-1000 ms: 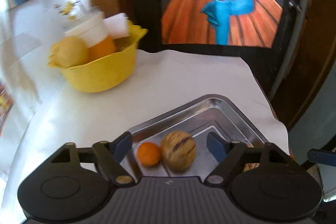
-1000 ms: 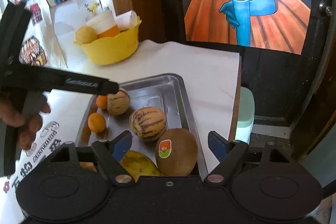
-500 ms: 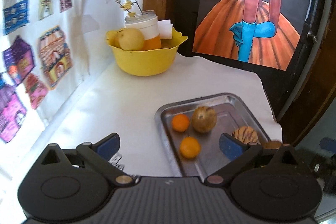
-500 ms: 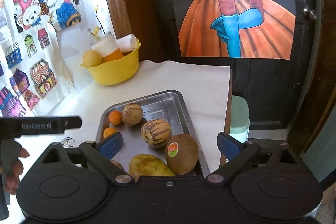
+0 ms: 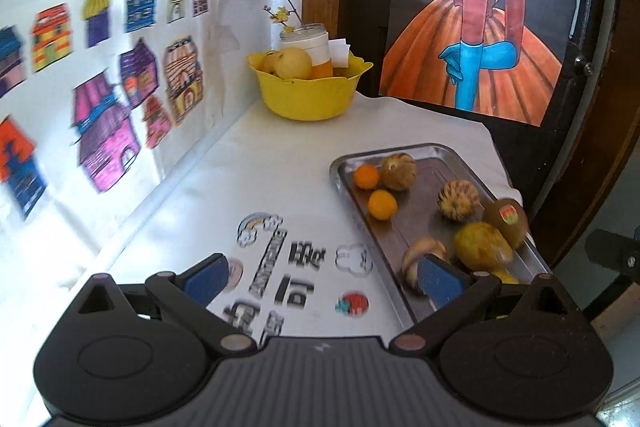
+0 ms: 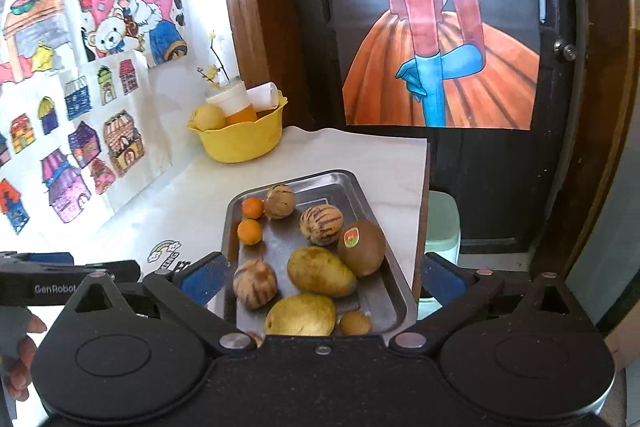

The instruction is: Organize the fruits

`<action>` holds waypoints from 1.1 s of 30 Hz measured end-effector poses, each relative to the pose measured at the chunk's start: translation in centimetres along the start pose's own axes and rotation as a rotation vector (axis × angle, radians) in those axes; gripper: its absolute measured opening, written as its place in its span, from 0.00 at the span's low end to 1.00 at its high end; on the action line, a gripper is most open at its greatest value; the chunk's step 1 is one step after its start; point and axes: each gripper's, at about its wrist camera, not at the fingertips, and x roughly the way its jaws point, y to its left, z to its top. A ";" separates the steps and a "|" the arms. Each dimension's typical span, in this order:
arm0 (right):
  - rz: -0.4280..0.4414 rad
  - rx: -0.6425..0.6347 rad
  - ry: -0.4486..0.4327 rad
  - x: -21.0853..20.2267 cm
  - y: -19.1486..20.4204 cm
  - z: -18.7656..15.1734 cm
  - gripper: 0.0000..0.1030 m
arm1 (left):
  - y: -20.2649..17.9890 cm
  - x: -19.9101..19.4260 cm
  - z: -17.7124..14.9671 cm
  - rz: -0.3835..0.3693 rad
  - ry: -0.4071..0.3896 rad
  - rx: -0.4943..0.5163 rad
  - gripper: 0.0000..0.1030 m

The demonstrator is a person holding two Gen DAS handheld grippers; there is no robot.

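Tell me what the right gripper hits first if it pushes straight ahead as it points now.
Probably the fruit on the metal tray: the open right gripper frames the yellow mango and the striped fruit beside it. Which comes first is unclear.

Fruits [image 6: 320, 271] lie loose in steel tray [image 6: 394, 285] — perhaps nine.

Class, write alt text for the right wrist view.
A rectangular metal tray of mixed fruit lies between the open right tongs. A yellow scalloped bowl stands behind it on the white table.

Colourful house drawings [image 5: 100, 99] line the wall; a painting of an orange-skirted figure [image 6: 440, 39] hangs on a dark door.
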 end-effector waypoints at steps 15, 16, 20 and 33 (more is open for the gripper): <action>-0.009 0.029 0.029 -7.1 1.5 -4.5 0.99 | 1.1 -7.4 -5.1 0.003 0.002 0.010 1.00; -0.007 0.026 0.034 -7.2 1.6 -4.8 0.99 | 1.1 -7.6 -5.5 0.004 0.005 0.008 0.99; 0.006 0.015 0.057 -7.6 2.2 -5.7 0.99 | 1.3 -8.3 -6.6 0.008 0.014 0.003 1.00; 0.045 -0.010 0.082 -7.5 3.6 -6.4 0.99 | 1.9 -9.2 -8.1 0.024 0.030 -0.004 1.00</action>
